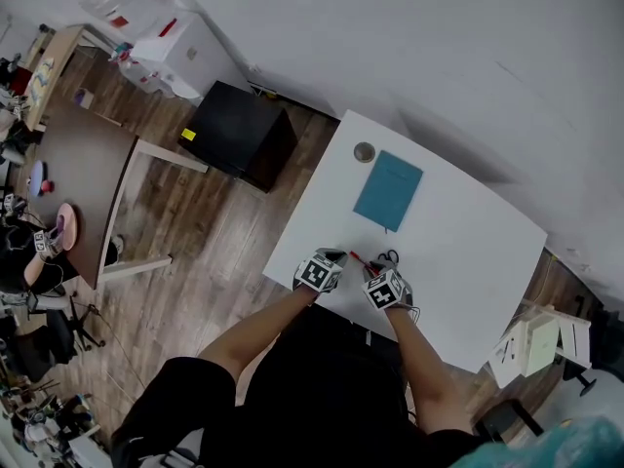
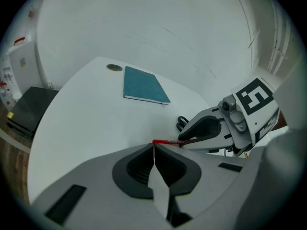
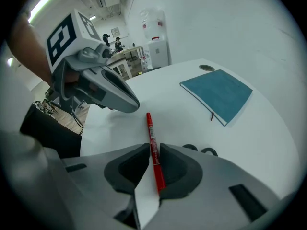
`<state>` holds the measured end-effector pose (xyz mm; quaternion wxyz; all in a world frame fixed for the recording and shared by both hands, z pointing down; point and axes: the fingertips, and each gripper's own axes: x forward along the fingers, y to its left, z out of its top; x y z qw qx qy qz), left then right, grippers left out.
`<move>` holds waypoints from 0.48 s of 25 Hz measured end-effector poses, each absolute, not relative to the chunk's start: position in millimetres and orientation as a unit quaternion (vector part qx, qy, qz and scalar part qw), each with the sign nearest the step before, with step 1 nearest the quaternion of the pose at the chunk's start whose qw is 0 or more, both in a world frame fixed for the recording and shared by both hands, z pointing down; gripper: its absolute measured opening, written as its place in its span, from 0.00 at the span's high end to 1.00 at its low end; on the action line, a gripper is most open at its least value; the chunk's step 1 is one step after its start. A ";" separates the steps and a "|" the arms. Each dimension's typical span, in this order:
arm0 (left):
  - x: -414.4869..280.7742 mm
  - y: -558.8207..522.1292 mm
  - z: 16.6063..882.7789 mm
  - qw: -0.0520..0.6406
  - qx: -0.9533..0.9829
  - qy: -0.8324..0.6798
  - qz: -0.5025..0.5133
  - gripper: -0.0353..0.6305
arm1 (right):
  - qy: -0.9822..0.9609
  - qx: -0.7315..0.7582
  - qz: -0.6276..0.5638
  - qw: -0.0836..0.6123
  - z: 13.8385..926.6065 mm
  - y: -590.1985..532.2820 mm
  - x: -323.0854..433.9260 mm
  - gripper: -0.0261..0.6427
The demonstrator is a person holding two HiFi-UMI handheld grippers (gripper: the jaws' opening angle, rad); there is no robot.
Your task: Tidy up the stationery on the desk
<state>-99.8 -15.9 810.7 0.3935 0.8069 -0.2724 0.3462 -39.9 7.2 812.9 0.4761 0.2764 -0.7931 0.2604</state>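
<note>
Right gripper (image 3: 153, 146): jaws closed on a red pen (image 3: 150, 128), pads pressing its barrel from both sides. Grip sits on the rear half; the front half sticks out ahead of the jaws, pointing roughly toward the near end of the teal notebook (image 3: 218, 94).

Left gripper (image 2: 154, 147): jaws pressed together, nothing between them. Its tips sit just beside the pen's free end, on the side away from the notebook. Whether they touch the pen, I cannot tell.

Black scissors (image 3: 199, 150): only the handle loops show, flat on the white counter (image 1: 468, 252), between the right gripper and the notebook's near edge.

The notebook lies closed and flat, well apart from both grippers. A small round metal disc (image 1: 364, 151) sits just beyond its far corner.

Handling, as judged:
- Pen looks light, stiff, with a smooth round barrel, so it is likely to roll or swivel in a pinch.
- A hold near mid-barrel, as now, should keep it from tipping.
- Scissors are rigid and heavier; take them at the handles or across the closed blades.
- Notebook is thin and flat, hard to lift off the surface; better slid to the counter's edge or nudged square.
</note>
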 end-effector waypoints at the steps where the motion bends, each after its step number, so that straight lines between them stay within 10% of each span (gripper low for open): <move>1: -101.0 -13.9 811.1 0.395 0.806 -0.272 0.346 0.92 | -0.790 0.280 0.267 0.476 813.2 7.7 -39.5 0.84; 12: -79.0 -21.4 790.7 0.414 0.808 -0.272 0.320 0.92 | -0.766 0.396 0.379 0.335 790.4 -17.3 -15.7 0.87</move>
